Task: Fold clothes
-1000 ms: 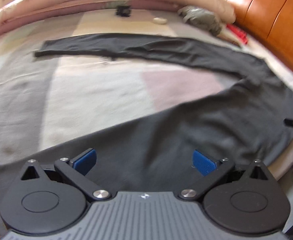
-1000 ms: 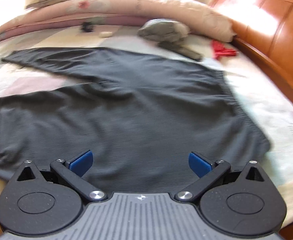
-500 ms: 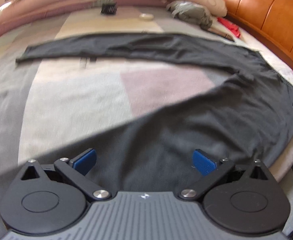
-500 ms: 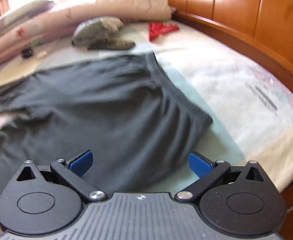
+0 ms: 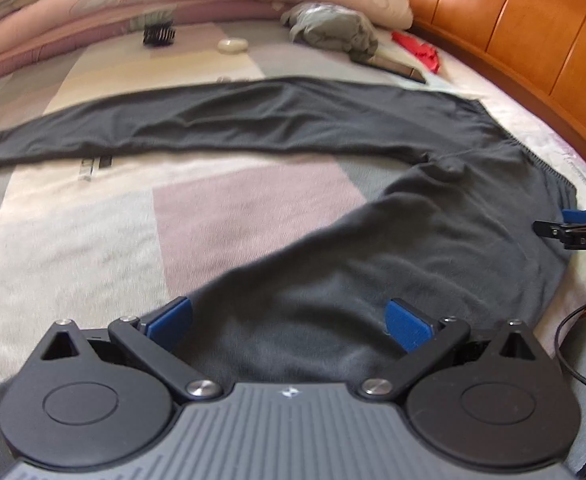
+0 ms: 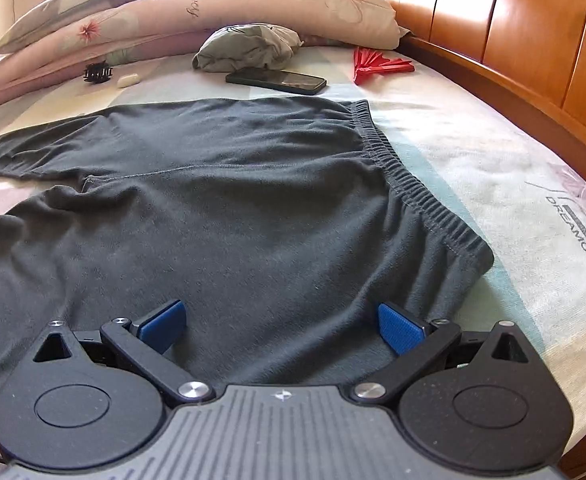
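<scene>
Both grippers (image 5: 289, 320) (image 6: 279, 322) wide apart, over trousers (image 6: 253, 200) on bed (image 6: 493, 160).

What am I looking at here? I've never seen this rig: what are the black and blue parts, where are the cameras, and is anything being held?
No robot here: a person holds a two-finger claw in each hand, each with a fisheye camera looking forward along its blue fingers. One picture looks out from the left claw, the other from the right claw. The right claw also shows at the right edge of the left view. Both are open and hold nothing.

Below them, dark grey trousers lie spread on a bed, legs apart, waistband towards the wooden headboard. Further back lie a phone, a red fan, a bundled grey cloth, a hair clip and a folded quilt.
</scene>
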Demonstrator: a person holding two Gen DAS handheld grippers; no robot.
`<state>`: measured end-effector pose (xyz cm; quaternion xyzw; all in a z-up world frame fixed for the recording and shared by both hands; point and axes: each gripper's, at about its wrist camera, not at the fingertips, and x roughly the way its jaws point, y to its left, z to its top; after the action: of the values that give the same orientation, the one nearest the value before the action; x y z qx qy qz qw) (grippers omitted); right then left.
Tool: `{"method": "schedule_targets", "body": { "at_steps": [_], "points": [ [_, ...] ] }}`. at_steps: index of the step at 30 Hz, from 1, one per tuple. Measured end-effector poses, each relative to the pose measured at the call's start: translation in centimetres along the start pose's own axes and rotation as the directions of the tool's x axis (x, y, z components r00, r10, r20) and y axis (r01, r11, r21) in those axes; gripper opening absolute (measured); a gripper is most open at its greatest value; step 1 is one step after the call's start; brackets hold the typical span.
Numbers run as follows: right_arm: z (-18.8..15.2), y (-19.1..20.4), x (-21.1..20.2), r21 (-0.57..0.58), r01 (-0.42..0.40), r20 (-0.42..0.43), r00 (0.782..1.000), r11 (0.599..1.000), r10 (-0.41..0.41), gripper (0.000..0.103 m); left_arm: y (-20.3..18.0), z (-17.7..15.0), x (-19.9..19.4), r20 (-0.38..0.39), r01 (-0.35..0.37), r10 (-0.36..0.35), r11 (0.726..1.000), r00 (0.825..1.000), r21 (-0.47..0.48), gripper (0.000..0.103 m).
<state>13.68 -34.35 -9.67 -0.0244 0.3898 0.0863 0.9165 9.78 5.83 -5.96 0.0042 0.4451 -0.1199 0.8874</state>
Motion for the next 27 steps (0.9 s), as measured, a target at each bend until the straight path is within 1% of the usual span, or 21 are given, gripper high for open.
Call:
{"method": "schedule_targets", "body": {
  "at_steps": [3, 5, 9, 11, 13, 15, 17, 20, 24, 27],
  "points": [
    [0.0, -0.1, -0.1, -0.004, 0.001, -0.008, 1.000, 1.000, -0.001, 0.103, -0.7, 1.3, 0.1, 0.005, 0.011, -0.011, 1.000, 1.000, 0.003, 0.102],
    [0.6, -0.1, 0.0, -0.002, -0.006, 0.008, 1.000, 1.000, 0.006, 0.103, -1.5, 2.5, 0.2, 0.013, 0.028, -0.028, 0.999, 1.000, 0.018, 0.102],
    [1.8, 0.0, 0.1, 0.004, -0.020, 0.041, 0.999, 1.000, 0.020, 0.103, -4.1, 5.9, 0.9, 0.019, 0.068, -0.069, 0.995, 0.997, 0.070, 0.102],
    [2.4, 0.1, 0.2, 0.007, -0.027, 0.054, 0.998, 1.000, 0.026, 0.103, -5.9, 7.7, 1.6, 0.009, 0.081, -0.082, 0.993, 0.997, 0.085, 0.102],
    [2.0, 0.0, 1.2, 0.028, -0.017, 0.020, 1.000, 0.999, 0.017, 0.103, -7.6, 9.6, 2.3, -0.014, 0.113, -0.112, 0.988, 0.994, 0.110, 0.102],
    [1.1, 0.2, 1.6, 0.020, -0.003, 0.033, 0.999, 1.000, 0.003, 0.103, -9.5, 11.7, 3.0, -0.028, 0.135, -0.133, 0.980, 0.991, 0.149, 0.102],
    [0.2, 0.8, 1.4, -0.015, 0.017, 0.065, 0.998, 1.000, -0.016, 0.103, -11.6, 13.8, 3.9, -0.038, 0.149, -0.144, 0.970, 0.989, 0.192, 0.102],
    [-0.3, 0.8, 1.4, -0.017, 0.017, 0.091, 0.996, 1.000, -0.016, 0.103, -15.0, 16.9, 5.7, -0.045, 0.182, -0.176, 0.951, 0.983, 0.249, 0.102],
    [-0.4, 0.4, 1.2, -0.017, -0.002, 0.102, 0.995, 1.000, 0.003, 0.103, -19.2, 20.0, 9.5, -0.075, 0.245, -0.234, 0.930, 0.969, 0.273, 0.102],
    [-0.6, 0.3, 1.1, -0.022, -0.012, 0.112, 0.994, 1.000, 0.014, 0.103, -21.5, 21.5, 13.2, -0.107, 0.292, -0.274, 0.926, 0.956, 0.238, 0.102]
  ]
}}
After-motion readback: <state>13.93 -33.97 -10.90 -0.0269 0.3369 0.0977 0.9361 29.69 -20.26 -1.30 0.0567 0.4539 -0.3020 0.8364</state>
